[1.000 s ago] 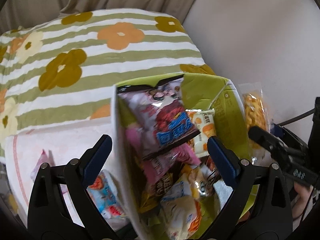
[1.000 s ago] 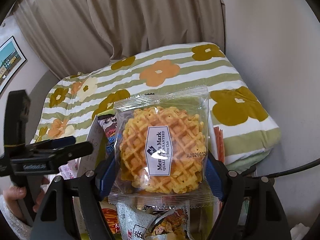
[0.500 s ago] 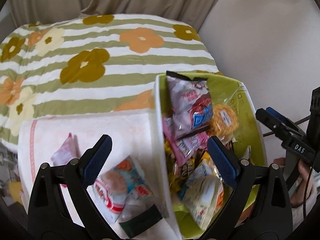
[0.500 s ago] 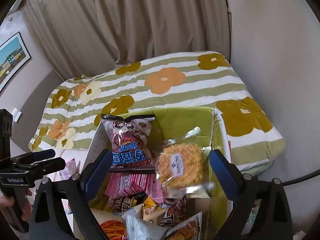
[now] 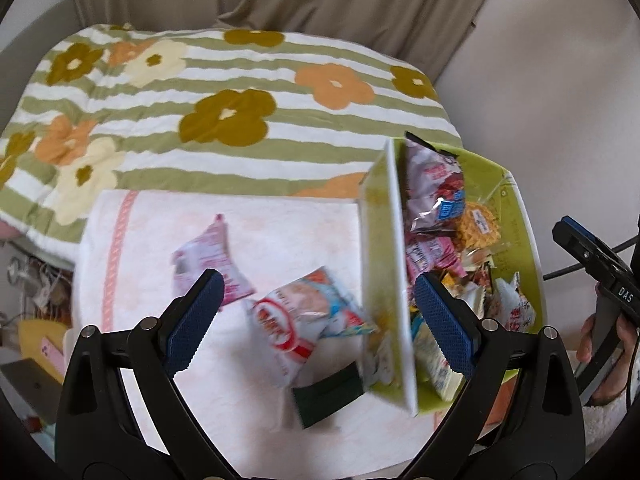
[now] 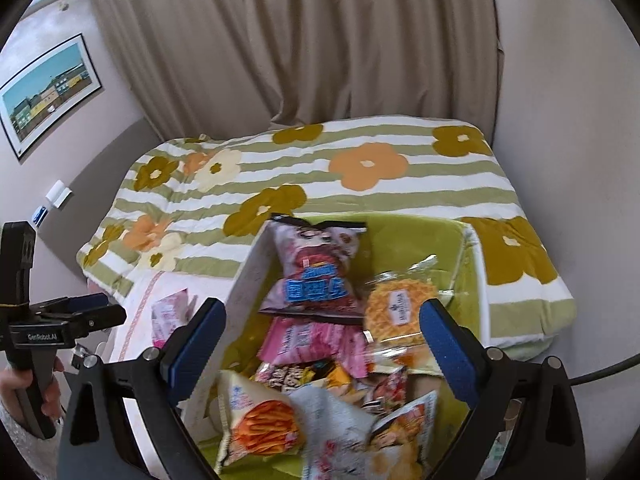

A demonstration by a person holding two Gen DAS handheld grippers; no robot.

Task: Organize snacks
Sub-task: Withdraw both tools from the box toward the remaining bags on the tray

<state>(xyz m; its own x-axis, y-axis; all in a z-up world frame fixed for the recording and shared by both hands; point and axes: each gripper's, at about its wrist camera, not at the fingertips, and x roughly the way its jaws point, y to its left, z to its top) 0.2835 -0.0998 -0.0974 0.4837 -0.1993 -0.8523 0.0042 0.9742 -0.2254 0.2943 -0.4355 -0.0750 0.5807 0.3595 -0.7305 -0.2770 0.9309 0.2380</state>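
A bed [image 5: 240,80] is carrying a pink towel [image 5: 248,232]; packets [image 5: 304,320] and a green box [image 5: 384,264] are lying on it.

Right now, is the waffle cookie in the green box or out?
In. The wrapped waffle lies inside the green box on other snack packets, no claw touching it.

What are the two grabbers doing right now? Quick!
Left gripper: jaws open, holding nothing.
Right gripper: jaws open, just opened, holding nothing; the waffle pack lies in the box.
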